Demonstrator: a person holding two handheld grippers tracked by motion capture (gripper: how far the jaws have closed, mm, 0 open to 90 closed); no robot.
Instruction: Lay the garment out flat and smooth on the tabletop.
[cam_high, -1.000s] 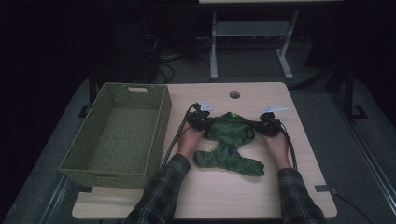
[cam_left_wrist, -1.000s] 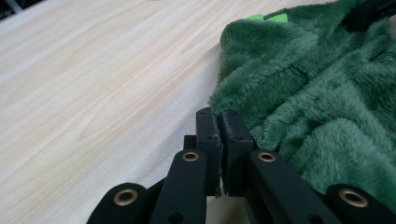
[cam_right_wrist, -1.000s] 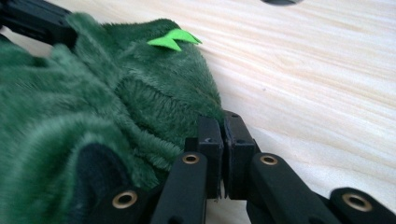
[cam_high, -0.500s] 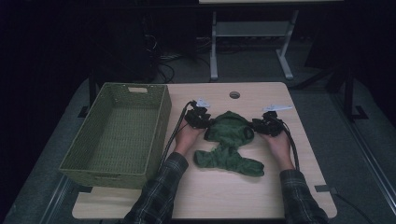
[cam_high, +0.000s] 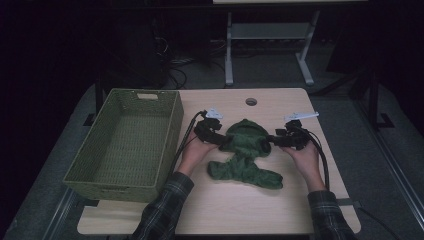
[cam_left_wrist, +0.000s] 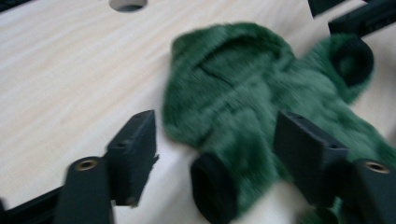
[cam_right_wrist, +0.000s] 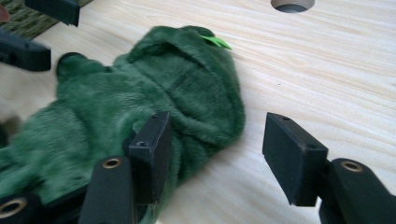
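Observation:
A small green fleece hooded top (cam_high: 245, 152) lies flat on the wooden table (cam_high: 300, 210), hood away from the person. My left gripper (cam_high: 221, 141) hovers at its left sleeve. Its jaws have just been opening, and the black-cuffed sleeve (cam_left_wrist: 219, 182) lies loose between them in the left gripper (cam_left_wrist: 217, 140) view. My right gripper (cam_high: 269, 143) is at the right sleeve. Its jaws have also just been opening. In the right gripper (cam_right_wrist: 219, 140) view one jaw hangs over the top (cam_right_wrist: 140, 102) and the other over bare wood, neither pressing.
An empty green woven basket (cam_high: 171, 131) stands at the table's left, close to the left hand. A round cable hole (cam_high: 251, 101) sits in the tabletop beyond the hood. Dark floor and a metal stand (cam_high: 230, 55) lie beyond the far edge.
Both grippers went from shut on the top's sleeves to open and lifted a little off it. The top stays spread on the table.

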